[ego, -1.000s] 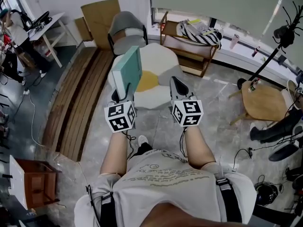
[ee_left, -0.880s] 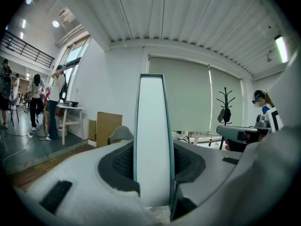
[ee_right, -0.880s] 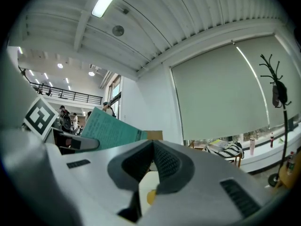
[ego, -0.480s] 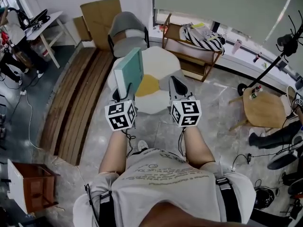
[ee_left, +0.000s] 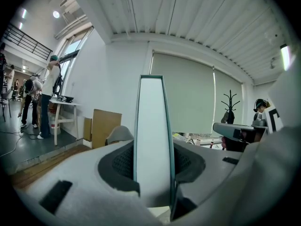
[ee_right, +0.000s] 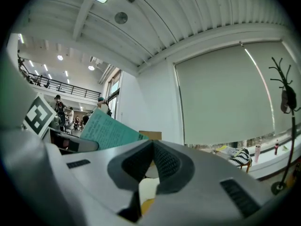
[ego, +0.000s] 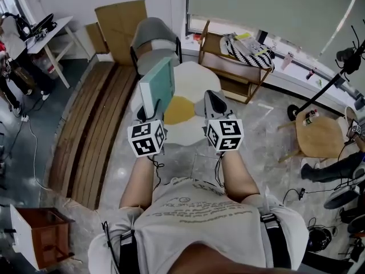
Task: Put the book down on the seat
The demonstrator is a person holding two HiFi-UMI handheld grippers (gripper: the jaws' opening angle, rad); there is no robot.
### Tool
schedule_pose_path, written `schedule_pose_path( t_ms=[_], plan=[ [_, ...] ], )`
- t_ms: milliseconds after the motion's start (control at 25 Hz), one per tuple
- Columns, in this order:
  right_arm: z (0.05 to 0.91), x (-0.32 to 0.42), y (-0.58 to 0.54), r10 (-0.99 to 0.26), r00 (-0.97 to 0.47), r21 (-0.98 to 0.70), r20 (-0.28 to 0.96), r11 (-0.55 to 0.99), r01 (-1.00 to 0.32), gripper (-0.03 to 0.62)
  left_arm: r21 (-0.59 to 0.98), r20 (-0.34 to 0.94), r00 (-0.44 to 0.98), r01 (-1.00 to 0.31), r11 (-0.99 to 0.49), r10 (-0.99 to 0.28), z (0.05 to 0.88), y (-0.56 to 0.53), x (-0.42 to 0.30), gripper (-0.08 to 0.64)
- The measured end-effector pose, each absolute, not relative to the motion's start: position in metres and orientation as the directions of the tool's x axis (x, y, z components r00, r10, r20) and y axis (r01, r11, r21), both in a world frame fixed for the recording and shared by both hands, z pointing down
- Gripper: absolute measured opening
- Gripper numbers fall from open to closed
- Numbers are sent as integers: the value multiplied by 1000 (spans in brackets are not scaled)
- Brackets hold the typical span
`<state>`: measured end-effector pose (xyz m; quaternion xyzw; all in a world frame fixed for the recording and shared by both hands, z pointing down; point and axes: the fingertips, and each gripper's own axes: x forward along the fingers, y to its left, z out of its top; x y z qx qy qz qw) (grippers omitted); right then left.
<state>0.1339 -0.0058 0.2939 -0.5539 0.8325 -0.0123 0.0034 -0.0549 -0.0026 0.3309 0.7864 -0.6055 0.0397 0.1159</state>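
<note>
A teal-covered book point(ego: 157, 87) stands upright on its edge in my left gripper point(ego: 147, 114), whose jaws are shut on its lower part. In the left gripper view the book point(ee_left: 153, 135) shows edge-on, white pages between thin teal covers, clamped between the dark pads of the left gripper point(ee_left: 153, 161). Just beyond it on the floor sits the seat point(ego: 194, 76), a low white cushion with a yellow centre point(ego: 178, 108). My right gripper point(ego: 213, 100) hovers beside the book over the seat, its jaws shut with nothing in them. The right gripper view shows the right gripper point(ee_right: 151, 149) closed and the book's cover point(ee_right: 110, 132) at left.
A grey chair point(ego: 151, 34) and a cardboard sheet point(ego: 118, 17) stand behind the seat. A wooden rack point(ego: 231, 67) holding a striped bag is at the back right. Wooden slats point(ego: 94, 124) lie at left, and a round wooden table point(ego: 319, 136) at right.
The head view has drifted a little, so the room has shifted in the frame. The book stays upright in the left gripper and both grippers have hardly moved.
</note>
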Motion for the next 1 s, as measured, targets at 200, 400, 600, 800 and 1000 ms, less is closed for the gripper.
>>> schedule_pose_path(
  t_ms=[200,400,600,800,1000],
  plan=[
    [291,112,-35,-928,-373,-27,-11,374,-927,28,136,184,286,-955,-264,-940,332,-32,-75,172],
    [299,102,-50,-936,-353,-69,-4,352,-933,28,130,187,300,-951,-279,-935,335,-52,-89,172],
    [309,98,-64,-939,-344,-92,21,341,-936,28,135,210,308,-949,-284,-928,344,-64,-96,172],
    [314,88,-80,-928,-373,-126,17,368,-921,28,137,232,305,-950,-280,-924,355,-76,-101,172],
    [316,84,-101,-920,-392,-122,16,387,-914,28,142,237,291,-954,-263,-927,360,-94,-106,172]
  ],
)
